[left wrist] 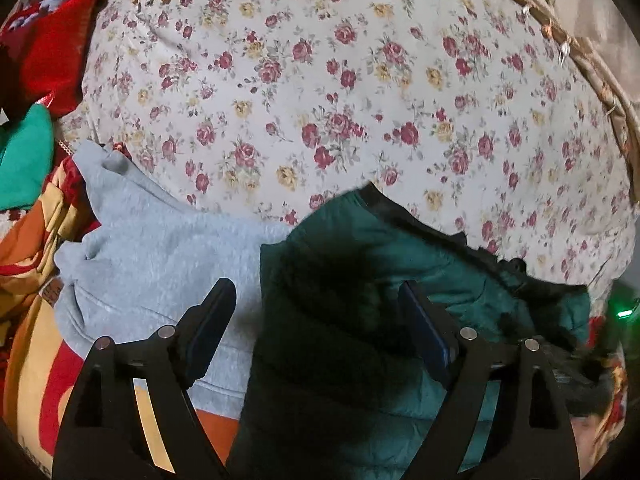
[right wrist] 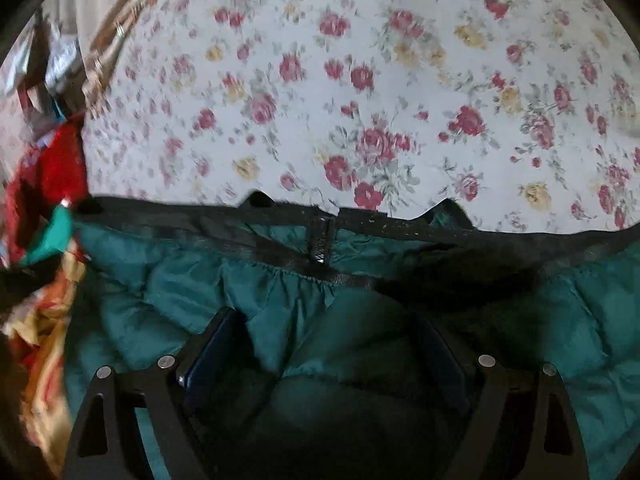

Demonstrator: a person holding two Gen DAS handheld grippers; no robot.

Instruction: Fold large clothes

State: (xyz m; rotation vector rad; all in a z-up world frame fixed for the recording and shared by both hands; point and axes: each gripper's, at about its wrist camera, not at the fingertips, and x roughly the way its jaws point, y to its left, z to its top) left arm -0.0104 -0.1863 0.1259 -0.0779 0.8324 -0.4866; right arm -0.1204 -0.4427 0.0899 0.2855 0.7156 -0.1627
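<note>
A dark green quilted jacket [left wrist: 360, 320] with black furry trim [left wrist: 440, 236] lies on the flowered bed sheet [left wrist: 320, 80]. My left gripper [left wrist: 316, 286] hovers over the jacket's left edge, open, with the padded fabric between its wide jaws and no pad pressing on it. In the right wrist view the same jacket [right wrist: 200, 292] spreads across the lower half, its black collar band and hanging loop [right wrist: 320, 240] along the top edge. My right gripper [right wrist: 328, 316] stands open just above the quilted fabric and holds nothing.
A light grey sweatshirt [left wrist: 152, 248] lies beside the jacket on the left, over an orange, red and yellow cloth [left wrist: 32, 352]. Red [left wrist: 52, 56] and bright green [left wrist: 24, 160] garments pile at far left. A tan fringed edge [left wrist: 580, 60] borders the sheet at right.
</note>
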